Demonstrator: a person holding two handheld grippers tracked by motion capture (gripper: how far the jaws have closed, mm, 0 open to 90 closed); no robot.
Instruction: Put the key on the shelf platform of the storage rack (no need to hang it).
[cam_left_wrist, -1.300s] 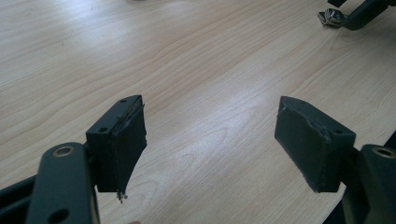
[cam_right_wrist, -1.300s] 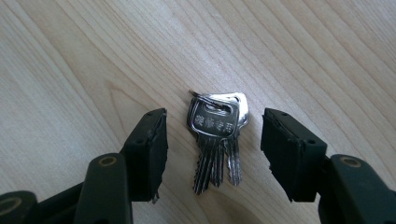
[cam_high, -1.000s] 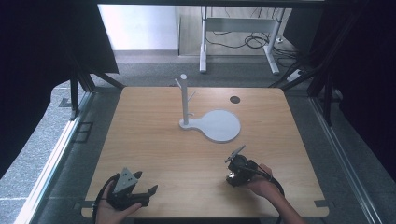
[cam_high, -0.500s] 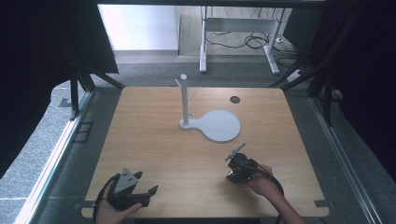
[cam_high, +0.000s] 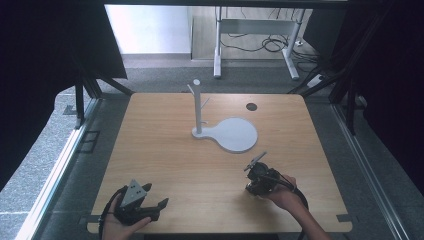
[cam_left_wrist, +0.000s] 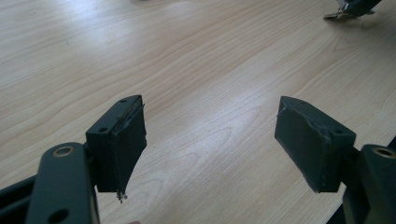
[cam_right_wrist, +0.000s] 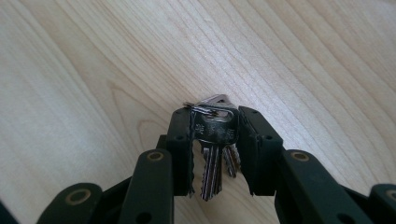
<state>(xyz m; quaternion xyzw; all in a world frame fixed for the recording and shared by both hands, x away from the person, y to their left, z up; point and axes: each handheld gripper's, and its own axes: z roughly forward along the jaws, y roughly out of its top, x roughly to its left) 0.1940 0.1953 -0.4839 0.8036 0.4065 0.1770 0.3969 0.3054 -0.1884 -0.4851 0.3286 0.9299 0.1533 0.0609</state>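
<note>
Two or three silver keys (cam_right_wrist: 215, 140) on a small ring hang clamped between the jaws of the right gripper (cam_right_wrist: 215, 149), gripped by their heads with the blades pointing back toward the camera that rides on the tool. From the high view, the right gripper (cam_high: 260, 175) sits low over the near right part of the wooden table (cam_high: 165, 150), held in a hand that enters from the bottom edge, with a sliver of metal jutting from its tip toward the middle of the table.

Beyond it, near the table's centre, stands a white peg stand (cam_high: 198, 107), an upright post with short side pegs rising from a flat, round-ended base; it is bare, with nothing hung on it, and well apart from the keys. A small dark round hole (cam_high: 251, 106) marks the tabletop to the stand's right.

At the near left corner the left gripper (cam_high: 142, 206) rests in the other hand, its jaws spread wide with nothing between them; its own camera looks across bare wood grain (cam_left_wrist: 205, 70) past the two black pads (cam_left_wrist: 123, 140).

Judging by the layout, the pickup is done and the keys are secured, but the carry to the stand and the hanging of the ring on a peg are not yet done. Whether the keys are fully clear of the tabletop cannot be told.
</note>
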